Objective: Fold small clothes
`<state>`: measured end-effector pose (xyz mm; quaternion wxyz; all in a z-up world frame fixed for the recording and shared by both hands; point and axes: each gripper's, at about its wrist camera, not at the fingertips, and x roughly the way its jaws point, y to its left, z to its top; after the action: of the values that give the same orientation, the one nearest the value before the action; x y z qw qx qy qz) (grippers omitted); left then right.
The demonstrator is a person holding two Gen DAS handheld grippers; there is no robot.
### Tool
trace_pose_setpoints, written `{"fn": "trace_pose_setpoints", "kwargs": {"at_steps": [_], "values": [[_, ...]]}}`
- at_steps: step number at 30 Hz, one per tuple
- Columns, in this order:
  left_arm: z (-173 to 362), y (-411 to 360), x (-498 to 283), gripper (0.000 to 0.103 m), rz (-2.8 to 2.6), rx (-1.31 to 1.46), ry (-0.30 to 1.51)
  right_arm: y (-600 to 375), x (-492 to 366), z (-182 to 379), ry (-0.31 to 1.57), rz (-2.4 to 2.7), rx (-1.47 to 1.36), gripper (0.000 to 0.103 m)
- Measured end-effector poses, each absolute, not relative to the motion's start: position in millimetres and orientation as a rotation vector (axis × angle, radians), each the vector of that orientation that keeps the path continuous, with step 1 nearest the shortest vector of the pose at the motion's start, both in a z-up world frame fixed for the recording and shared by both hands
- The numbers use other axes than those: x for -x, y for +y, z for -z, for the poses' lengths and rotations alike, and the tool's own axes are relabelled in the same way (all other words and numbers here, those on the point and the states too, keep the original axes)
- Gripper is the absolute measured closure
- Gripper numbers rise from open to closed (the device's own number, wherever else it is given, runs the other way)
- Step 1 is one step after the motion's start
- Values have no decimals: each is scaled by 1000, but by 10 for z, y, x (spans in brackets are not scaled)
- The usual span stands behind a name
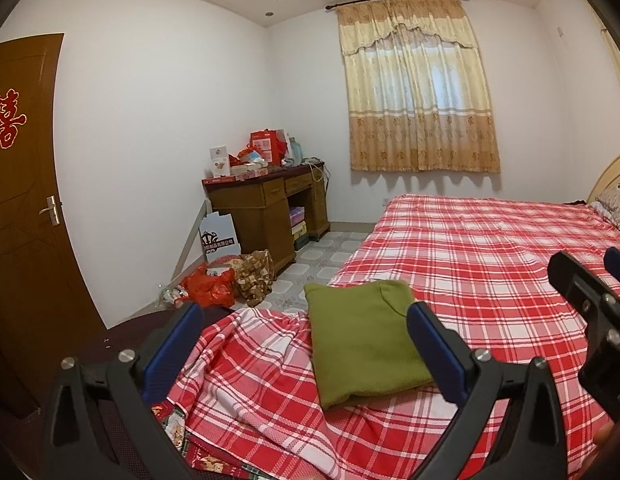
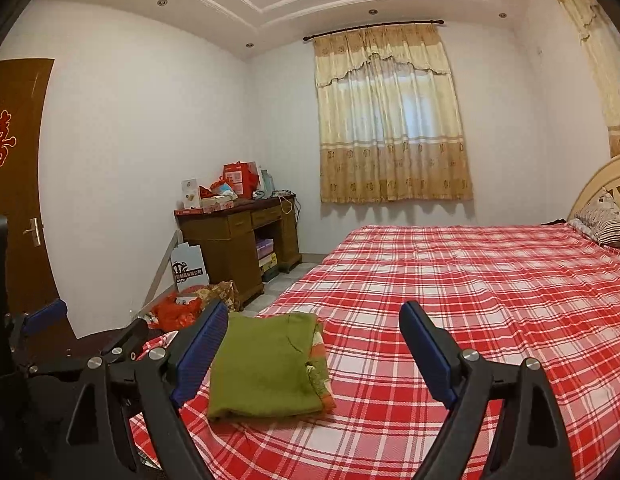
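Note:
A small olive-green garment (image 1: 361,340) lies folded into a flat rectangle near the corner of the bed, on the red plaid sheet (image 1: 489,248). In the right wrist view the garment (image 2: 266,372) shows a patterned orange edge on its right side. My left gripper (image 1: 306,344) is open and empty, held above the garment with its blue pads (image 1: 437,344) either side. My right gripper (image 2: 313,352) is open and empty, just right of the garment. The right gripper also shows at the right edge of the left wrist view (image 1: 589,280).
The sheet (image 2: 469,288) covers a large bed with pillows (image 2: 601,220) at the headboard. A wooden desk (image 1: 270,208) piled with boxes stands in the far corner. Bags and cloth (image 1: 230,280) lie on the floor by it. A brown door (image 1: 26,208) is on the left.

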<state>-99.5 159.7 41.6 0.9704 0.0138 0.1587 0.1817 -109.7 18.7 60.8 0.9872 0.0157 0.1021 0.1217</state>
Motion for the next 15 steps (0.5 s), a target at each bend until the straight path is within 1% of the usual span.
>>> {"fn": "trace_pose_setpoints", "kwargs": {"at_steps": [15], "values": [[-408,1578,989,0,-364,-31,331,132,1049,-564,223,-245,-40,15]]}}
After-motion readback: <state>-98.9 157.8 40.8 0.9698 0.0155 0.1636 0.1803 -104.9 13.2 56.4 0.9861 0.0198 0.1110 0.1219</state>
